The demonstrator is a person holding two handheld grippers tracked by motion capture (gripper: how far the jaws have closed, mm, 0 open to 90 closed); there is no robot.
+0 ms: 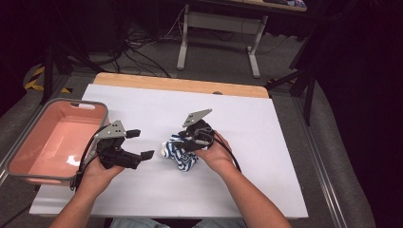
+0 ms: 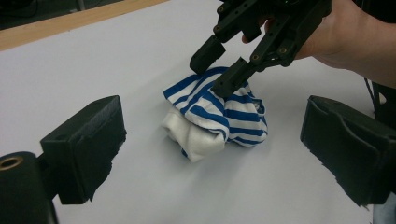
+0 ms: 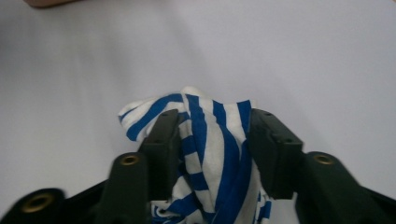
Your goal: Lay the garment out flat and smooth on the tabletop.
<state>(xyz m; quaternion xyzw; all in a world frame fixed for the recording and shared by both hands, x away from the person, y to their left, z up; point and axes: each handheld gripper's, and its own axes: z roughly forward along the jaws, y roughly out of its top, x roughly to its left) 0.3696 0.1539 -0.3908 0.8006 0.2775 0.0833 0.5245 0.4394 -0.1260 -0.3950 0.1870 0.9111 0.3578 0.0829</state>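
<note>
A crumpled blue-and-white striped cloth lies in a bundle near the middle of the white table top. My right gripper comes down on it from the right. Its two black pads press a raised fold of the cloth from both sides. My left gripper is held just left of the bundle, pointing at it. Its jaws stand wide open with nothing between them and no contact with the cloth.
A pink tub with a grey rim stands at the table's left edge, close behind my left hand. A wooden strip runs along the far edge. Beyond it are a table frame and cables on the floor.
</note>
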